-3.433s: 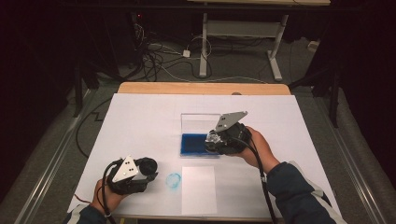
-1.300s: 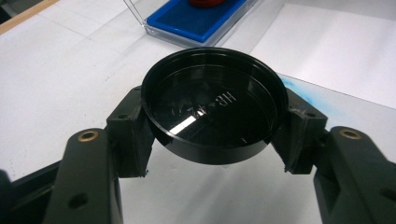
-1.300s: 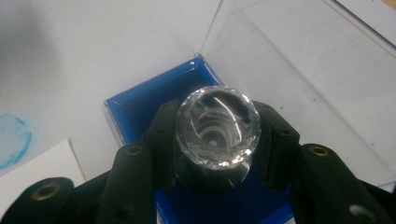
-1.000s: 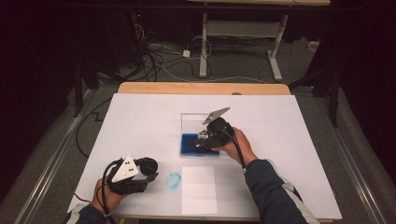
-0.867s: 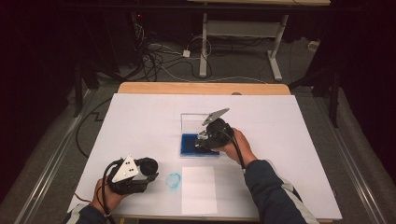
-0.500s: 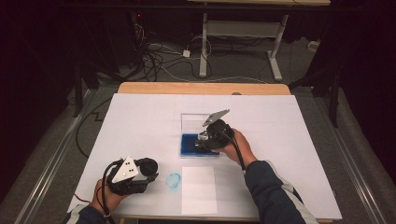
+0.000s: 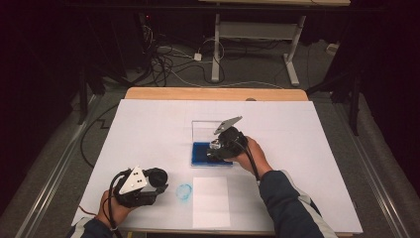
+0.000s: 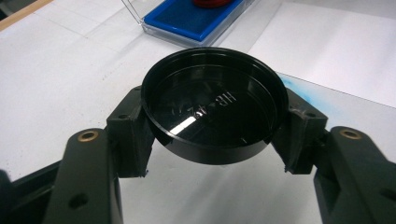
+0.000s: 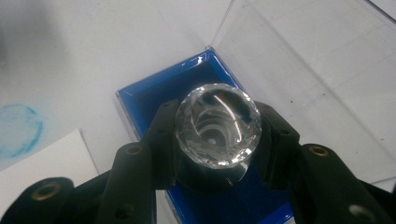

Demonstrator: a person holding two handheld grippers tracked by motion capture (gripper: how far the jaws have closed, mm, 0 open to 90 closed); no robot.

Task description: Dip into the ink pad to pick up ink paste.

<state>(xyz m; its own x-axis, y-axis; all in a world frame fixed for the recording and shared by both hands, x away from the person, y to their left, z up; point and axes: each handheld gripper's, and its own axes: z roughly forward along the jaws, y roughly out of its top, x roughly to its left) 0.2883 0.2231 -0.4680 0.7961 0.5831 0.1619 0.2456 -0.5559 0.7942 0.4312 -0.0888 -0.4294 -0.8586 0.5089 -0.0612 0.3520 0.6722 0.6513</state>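
Two grippers: the left gripper (image 8: 212,154), near the bench's (image 7: 148,124) front-left corner, holds one round black lid (image 8: 214,114) in its fingers; the right gripper (image 9: 215,154), mid-bench, grips one crystal-topped stamp (image 9: 217,125) over one blue ink pad (image 9: 154,95)

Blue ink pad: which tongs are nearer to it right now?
Right. The right tongs sit directly over the blue ink pad, shut on a clear-topped stamp. The left tongs are off toward the table's near left edge, gripping a black cap.
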